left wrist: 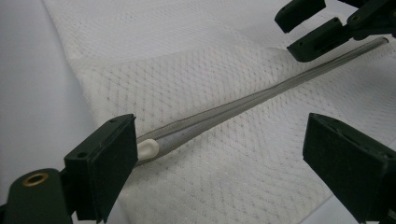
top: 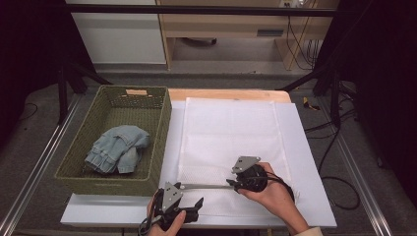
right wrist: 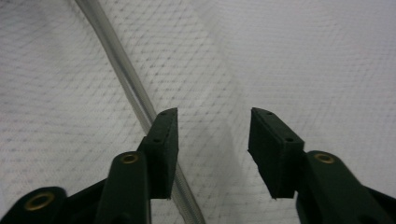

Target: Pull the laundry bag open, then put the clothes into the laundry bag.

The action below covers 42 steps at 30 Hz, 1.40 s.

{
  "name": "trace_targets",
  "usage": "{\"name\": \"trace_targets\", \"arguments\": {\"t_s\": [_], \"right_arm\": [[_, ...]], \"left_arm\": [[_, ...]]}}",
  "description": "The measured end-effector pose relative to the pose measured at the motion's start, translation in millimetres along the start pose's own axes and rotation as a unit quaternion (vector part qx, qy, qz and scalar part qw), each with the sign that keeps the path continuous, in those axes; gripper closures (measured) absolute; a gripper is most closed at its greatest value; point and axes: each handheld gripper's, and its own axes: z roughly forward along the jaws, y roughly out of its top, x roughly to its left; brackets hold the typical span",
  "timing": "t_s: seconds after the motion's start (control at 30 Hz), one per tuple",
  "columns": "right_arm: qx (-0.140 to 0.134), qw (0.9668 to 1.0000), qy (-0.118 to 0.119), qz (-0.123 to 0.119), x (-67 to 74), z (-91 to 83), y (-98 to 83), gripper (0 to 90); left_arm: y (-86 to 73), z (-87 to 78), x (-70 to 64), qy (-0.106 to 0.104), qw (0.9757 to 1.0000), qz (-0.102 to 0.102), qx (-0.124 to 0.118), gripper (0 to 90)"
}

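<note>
Just rod (right wrist: 122, 70) beside right gripper (right wrist: 212, 140)

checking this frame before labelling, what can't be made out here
- Rod, right gripper view: its near stretch passes behind one pad of the right claw, so contact cannot be told.
- Left claw, high view: the hand is cut by the bottom edge.
- Denim in the basket, high view: bunched, garment type unclear.

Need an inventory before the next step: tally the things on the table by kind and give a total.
Woven olive-green basket: 1
Bundled light-blue denim garment in that basket: 1
White mesh fabric sheet: 1
Long thin grey rod with a white tip lying on the mesh: 1
Hand-held black two-jaw grippers, left gripper and right gripper: 2
Total: 6
</note>
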Motion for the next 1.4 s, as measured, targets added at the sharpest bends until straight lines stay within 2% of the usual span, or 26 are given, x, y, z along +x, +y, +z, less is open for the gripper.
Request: {"name": "trace_targets", "arguments": {"t_s": [0.17, 0.3, 0.43, 0.5, 0.63, 0.73, 0.83, 0.97, 1.03, 1.1, 1.17, 1.23, 1.4], "right_arm": [[0.013, 0.9999, 0.004, -0.011, 2.7, 4.0, -0.6, 59.3], [0.016, 0.9998, 0.009, -0.006, 0.7, 7.2, -1.1, 59.1], [0.028, 0.9995, 0.015, -0.009, 1.2, 12.3, -1.8, 56.4], [0.030, 0.9995, 0.009, -0.008, 2.0, 13.3, -1.4, 55.9], [0.039, 0.9991, 0.013, -0.010, 1.8, 15.8, -3.8, 53.6], [0.035, 0.9991, 0.024, 0.004, 1.5, 18.3, -6.5, 50.7], [0.036, 0.9989, 0.030, 0.005, 0.4, 20.6, -7.8, 56.3], [0.038, 0.9983, 0.044, 0.004, -0.9, 20.5, -8.8, 71.2], [0.038, 0.9983, 0.045, -0.001, 0.6, 20.2, -8.8, 79.4], [0.038, 0.9987, 0.034, -0.007, 2.4, 19.4, -8.6, 86.4], [0.035, 0.9990, 0.028, -0.007, 1.9, 17.1, -8.5, 88.2], [0.021, 0.9995, 0.024, 0.006, 0.2, 12.5, -7.8, 88.7], [-0.008, 0.9998, 0.003, 0.017, -2.2, 0.9, -5.1, 89.0]], "left_arm": [[1.7, -1.7, 0.0, 0.003, 1.0000, -0.003, -0.001, 10.6], [1.4, -2.1, -0.1, 0.000, 1.0000, -0.002, 0.000, 10.6], [1.3, -0.4, 0.8, -0.006, 1.0000, -0.005, 0.000, 10.6], [1.3, -0.4, 0.5, -0.007, 1.0000, -0.006, 0.001, 10.6], [1.3, -0.5, -2.4, -0.010, 0.9999, -0.001, 0.003, 10.6], [1.3, -0.1, -4.4, -0.014, 0.9999, 0.000, 0.004, 10.6], [1.7, 0.5, -5.5, -0.015, 0.9999, -0.001, 0.002, 10.7], [3.0, -1.4, -3.7, -0.018, 0.9998, 0.000, 0.002, 10.8], [3.0, -1.6, -2.8, -0.017, 0.9998, -0.003, 0.002, 10.7], [2.8, -1.4, -2.6, -0.014, 0.9999, -0.002, 0.002, 10.7], [3.0, -1.2, -3.0, -0.012, 0.9999, 0.001, 0.003, 10.7], [3.4, -1.2, -4.0, -0.010, 0.9999, 0.006, 0.002, 10.8], [3.4, -2.5, -7.7, -0.002, 0.9999, 0.013, 0.000, 10.8]]}}
